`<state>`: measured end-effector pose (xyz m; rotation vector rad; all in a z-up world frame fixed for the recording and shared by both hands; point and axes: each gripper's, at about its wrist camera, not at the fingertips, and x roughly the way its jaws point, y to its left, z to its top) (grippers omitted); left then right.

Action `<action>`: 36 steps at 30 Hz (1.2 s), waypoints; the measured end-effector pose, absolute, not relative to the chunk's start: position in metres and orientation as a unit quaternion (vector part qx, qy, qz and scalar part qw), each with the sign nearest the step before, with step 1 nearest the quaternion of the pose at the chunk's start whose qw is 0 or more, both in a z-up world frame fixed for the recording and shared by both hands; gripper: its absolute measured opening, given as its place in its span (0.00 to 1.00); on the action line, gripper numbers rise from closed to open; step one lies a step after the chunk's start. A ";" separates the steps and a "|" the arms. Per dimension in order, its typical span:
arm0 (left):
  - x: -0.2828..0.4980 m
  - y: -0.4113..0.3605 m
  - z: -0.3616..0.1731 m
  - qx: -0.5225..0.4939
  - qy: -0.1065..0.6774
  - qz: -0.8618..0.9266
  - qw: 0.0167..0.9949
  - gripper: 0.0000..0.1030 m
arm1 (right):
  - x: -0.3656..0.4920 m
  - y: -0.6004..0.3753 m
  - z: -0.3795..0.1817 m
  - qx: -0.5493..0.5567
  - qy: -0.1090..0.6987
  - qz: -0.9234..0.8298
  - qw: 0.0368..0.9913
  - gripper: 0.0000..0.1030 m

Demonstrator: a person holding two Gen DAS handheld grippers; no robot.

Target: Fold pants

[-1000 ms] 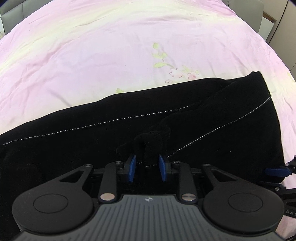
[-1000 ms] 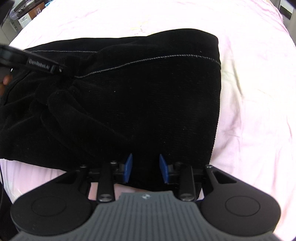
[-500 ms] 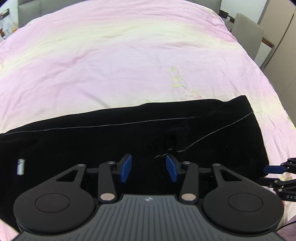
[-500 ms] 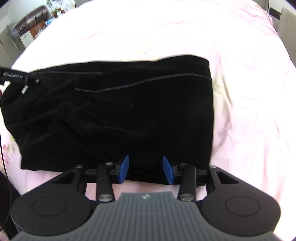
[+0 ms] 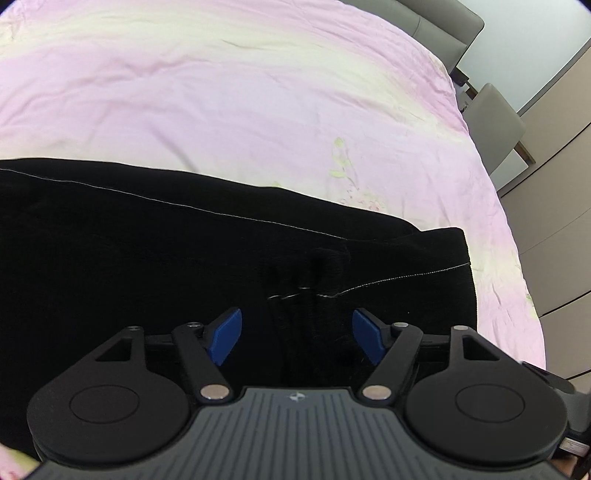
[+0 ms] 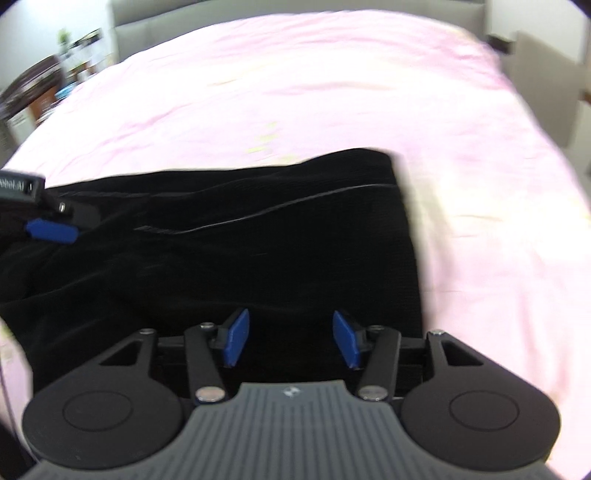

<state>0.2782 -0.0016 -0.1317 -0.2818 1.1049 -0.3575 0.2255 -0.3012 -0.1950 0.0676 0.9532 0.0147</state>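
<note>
on the bed (image 5: pixel 258 92), seen from the left wrist, the black pants (image 5: pixel 129 258) lie folded in a long dark band across the pink sheet. a thin pale seam runs along the top layer, and a second stitched line crosses the right end, where the cloth bunches into a small knot of folds just ahead of the claw. the left gripper (image 5: pixel 297 341) hangs over that bunched spot with its blue pads (image 5: pixel 224 339) spread wide and nothing between them but the cloth below; whether they touch it i cannot tell. a faint leaf print (image 5: pixel 341 162) shows on the sheet just past the pants' far edge. beyond the bed's right corner stands a grey chair (image 5: pixel 495 122), with a grey headboard (image 5: pixel 436 22) further back and pale cabinet doors (image 5: pixel 554 206) along the right side. a bit of dark gear pokes in at the lower right edge.

from the right wrist, the picture is smeared, but the pants (image 6: pixel 258 240) fill the middle as a broad black slab, their right edge square against the pink sheet (image 6: pixel 461 221). the right gripper (image 6: pixel 291 341) sits over the near edge of the pants, pads well apart and holding nothing. at the far left the left gripper (image 6: pixel 51 229) reaches in over the cloth, one blue pad showing. shelves (image 6: pixel 37 92) with clutter stand off at the upper left, too blurred to read.
</note>
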 end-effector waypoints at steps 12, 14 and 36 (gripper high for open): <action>0.299 -0.043 -0.168 -0.117 0.537 -0.110 0.828 0.45 | 0.222 -0.376 -0.241 0.157 0.462 -0.057 0.871 0.57; 0.293 -0.047 -0.151 -0.095 0.511 -0.124 0.845 0.34 | 0.219 -0.376 -0.238 0.156 0.458 -0.048 0.874 0.57; 0.338 -0.033 -0.165 0.004 0.543 -0.134 0.829 0.18 | 0.357 -0.344 -0.209 0.020 0.443 0.012 0.896 0.18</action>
